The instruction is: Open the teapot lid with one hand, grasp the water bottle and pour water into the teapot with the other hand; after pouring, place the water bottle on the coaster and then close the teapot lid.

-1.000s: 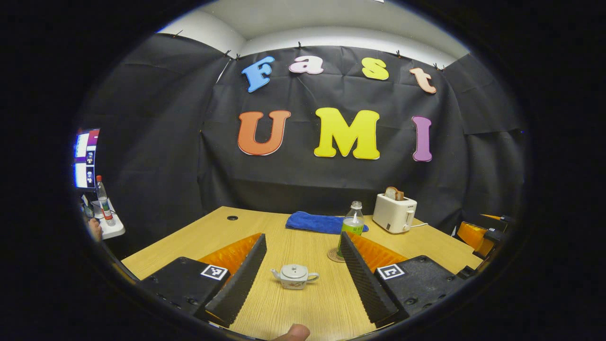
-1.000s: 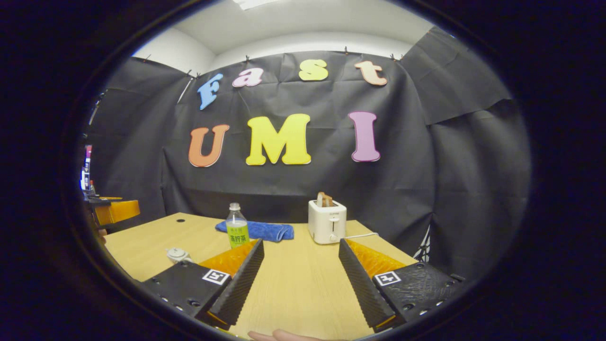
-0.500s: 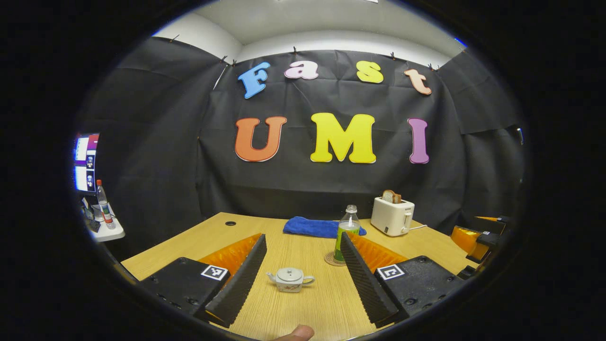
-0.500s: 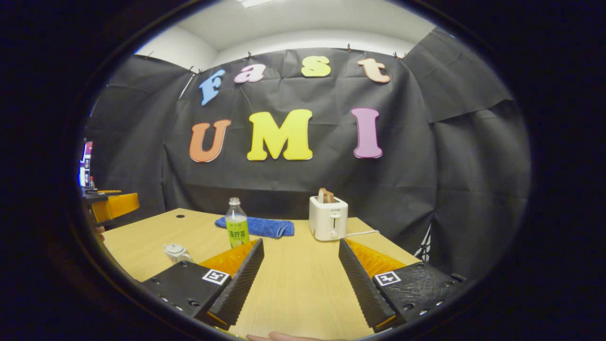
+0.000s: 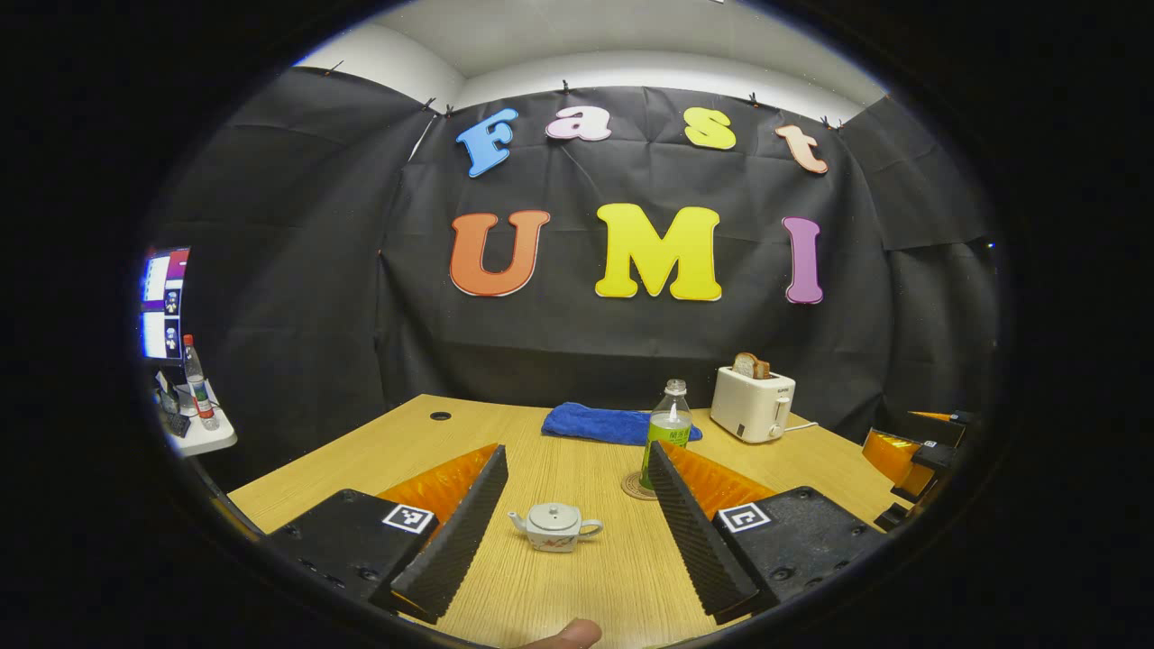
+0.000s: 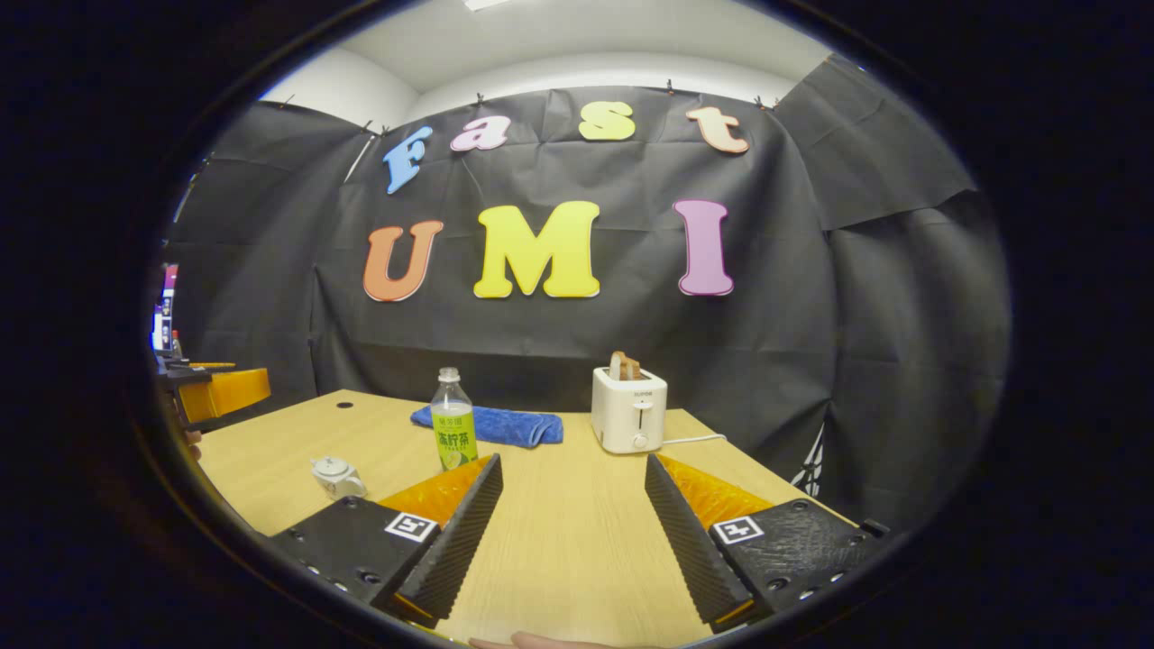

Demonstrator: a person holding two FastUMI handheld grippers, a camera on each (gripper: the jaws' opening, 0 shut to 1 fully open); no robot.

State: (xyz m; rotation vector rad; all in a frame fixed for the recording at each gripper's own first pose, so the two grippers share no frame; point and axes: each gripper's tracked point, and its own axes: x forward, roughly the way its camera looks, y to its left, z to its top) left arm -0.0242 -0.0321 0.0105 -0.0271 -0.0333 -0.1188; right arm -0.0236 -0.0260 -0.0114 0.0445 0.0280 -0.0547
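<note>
A small white teapot (image 5: 554, 526) with its lid on sits on the wooden table (image 5: 577, 595), between and just beyond the fingers of my left gripper (image 5: 577, 460), which is open and empty. A clear water bottle (image 5: 668, 431) with a green label stands upright on a round coaster (image 5: 634, 488) behind the teapot, partly hidden by the right finger. In the right gripper view the teapot (image 6: 335, 476) lies far left and the bottle (image 6: 453, 433) stands left of centre. My right gripper (image 6: 573, 469) is open and empty above bare table.
A blue cloth (image 5: 606, 423) lies at the back of the table. A white toaster (image 5: 752, 404) holding bread stands at the back right, its cord trailing right. A side shelf with a bottle (image 5: 195, 371) and a screen (image 5: 162, 302) is far left. The other gripper (image 5: 911, 451) shows at the right edge.
Both views have shifted only slightly; the teapot sits a little nearer the middle between my left fingers. Nothing was grasped or moved on the table.
</note>
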